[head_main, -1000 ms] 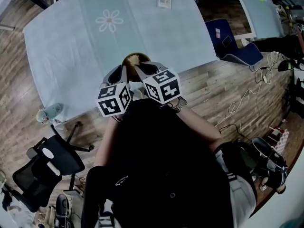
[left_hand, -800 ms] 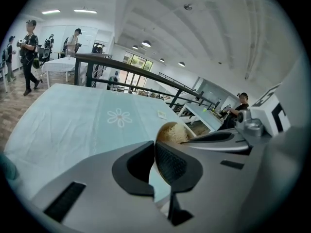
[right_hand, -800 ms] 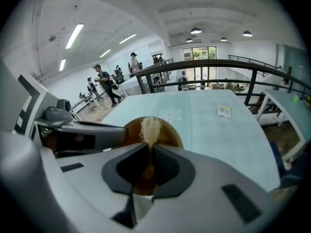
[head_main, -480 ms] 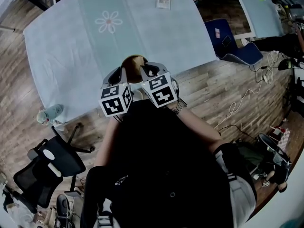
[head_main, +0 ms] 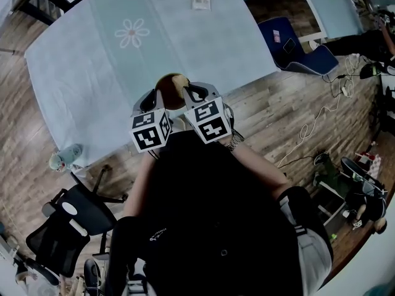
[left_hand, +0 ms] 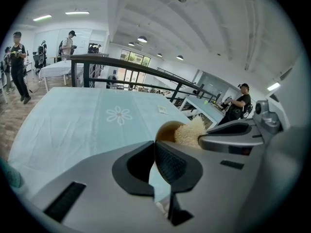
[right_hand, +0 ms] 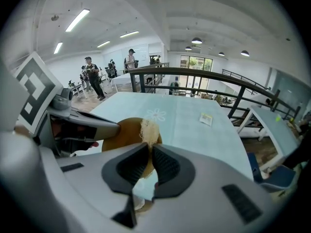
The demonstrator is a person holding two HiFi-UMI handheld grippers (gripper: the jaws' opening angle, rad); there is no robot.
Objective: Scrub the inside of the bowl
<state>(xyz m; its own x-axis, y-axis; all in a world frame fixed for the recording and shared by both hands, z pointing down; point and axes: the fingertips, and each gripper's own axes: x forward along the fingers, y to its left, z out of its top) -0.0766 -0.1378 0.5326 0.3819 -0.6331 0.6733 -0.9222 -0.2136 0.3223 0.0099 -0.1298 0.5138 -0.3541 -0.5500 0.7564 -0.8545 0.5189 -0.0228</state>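
Observation:
A brown bowl point(head_main: 168, 84) is held up over the near edge of the table point(head_main: 92, 73), tilted on its side. My left gripper point(head_main: 153, 97) is shut on the bowl's thin rim point(left_hand: 165, 129), as the left gripper view shows. The right gripper point(head_main: 192, 92) is shut on a pale fibrous scrubber point(right_hand: 148, 130), which rests against the bowl's inner wall point(right_hand: 121, 132). From the left gripper view, the scrubber point(left_hand: 190, 130) sits inside the bowl beside the right gripper point(left_hand: 233, 136). Both marker cubes hide the jaws in the head view.
The table has a light blue cloth with a flower print point(head_main: 131, 34) and a small card point(head_main: 200, 0) at the far side. A black office chair point(head_main: 68, 217) and a bottle point(head_main: 65, 157) stand at the left. Cables and a blue seat point(head_main: 290, 42) lie at the right. People stand far off point(right_hand: 92, 76).
Both grippers and the bowl have drawn slightly closer to the person, and the right gripper has shifted a little at the bowl. The grips are unchanged.

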